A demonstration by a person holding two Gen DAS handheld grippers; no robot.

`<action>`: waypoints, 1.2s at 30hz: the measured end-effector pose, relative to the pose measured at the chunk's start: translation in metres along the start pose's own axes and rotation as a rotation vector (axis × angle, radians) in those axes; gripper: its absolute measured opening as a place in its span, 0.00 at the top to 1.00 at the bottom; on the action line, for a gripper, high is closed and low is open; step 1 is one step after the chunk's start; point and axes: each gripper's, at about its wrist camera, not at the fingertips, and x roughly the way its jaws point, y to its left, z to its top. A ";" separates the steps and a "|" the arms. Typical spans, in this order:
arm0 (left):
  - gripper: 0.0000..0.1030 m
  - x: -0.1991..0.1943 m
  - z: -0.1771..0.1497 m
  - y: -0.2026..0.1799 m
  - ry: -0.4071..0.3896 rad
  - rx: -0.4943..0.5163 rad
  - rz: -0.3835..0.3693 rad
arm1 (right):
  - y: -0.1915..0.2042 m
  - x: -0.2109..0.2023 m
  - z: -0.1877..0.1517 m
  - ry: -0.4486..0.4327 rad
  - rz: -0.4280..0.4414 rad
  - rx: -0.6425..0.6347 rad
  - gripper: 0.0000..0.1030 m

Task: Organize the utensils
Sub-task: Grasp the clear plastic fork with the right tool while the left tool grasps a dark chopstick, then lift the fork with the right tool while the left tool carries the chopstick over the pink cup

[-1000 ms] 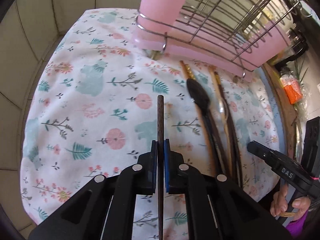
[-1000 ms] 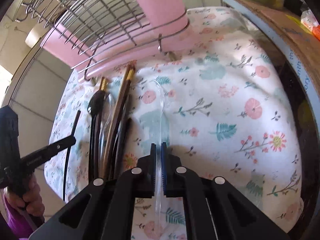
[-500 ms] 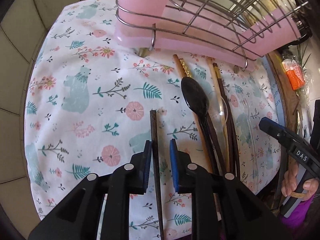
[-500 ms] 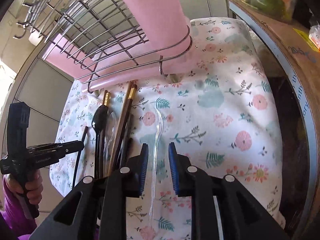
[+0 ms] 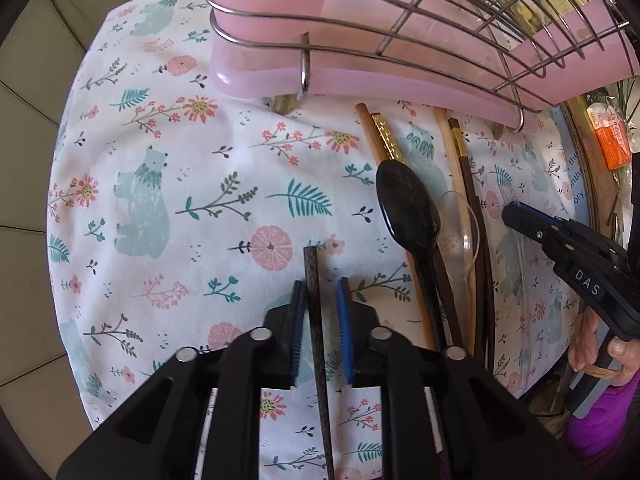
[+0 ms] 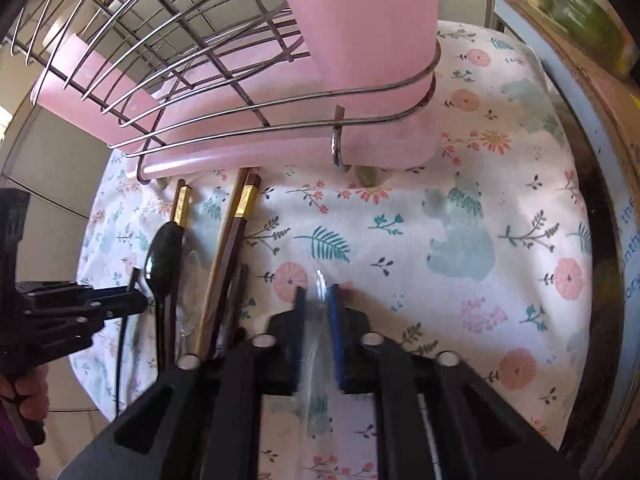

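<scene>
One black spoon (image 5: pixel 408 208), two clear plastic spoons (image 5: pixel 460 232), one wire rack (image 5: pixel 440 32), several chopsticks (image 5: pixel 316 320).

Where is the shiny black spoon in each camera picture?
Left wrist view: the glossy black plastic spoon lies right of centre, bowl toward the rack, among the chopsticks.
Right wrist view: the same spoon lies at the left, just above the other gripper's tip.
Shared landmark: the pink tray under the wire dish rack, along the top in both.

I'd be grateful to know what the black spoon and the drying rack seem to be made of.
The black spoon looks like glossy plastic or lacquered wood: its bowl reflects light. The drying rack looks like bare metal wire, shiny and silver, over a matte pink plastic tray.
</scene>
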 end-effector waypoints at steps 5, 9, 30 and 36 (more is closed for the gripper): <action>0.95 -0.013 0.003 0.004 -0.059 -0.010 -0.049 | -0.006 -0.024 -0.010 -0.088 0.037 0.007 0.97; 0.95 -0.045 -0.007 0.006 -0.177 0.000 -0.086 | -0.013 -0.057 -0.018 -0.200 0.079 0.024 0.97; 0.95 -0.217 -0.058 0.012 -0.864 0.019 -0.167 | 0.024 -0.218 -0.022 -0.856 0.116 -0.035 0.97; 0.95 -0.249 -0.055 0.009 -0.969 0.031 -0.154 | 0.031 -0.243 -0.004 -0.956 0.122 -0.046 0.97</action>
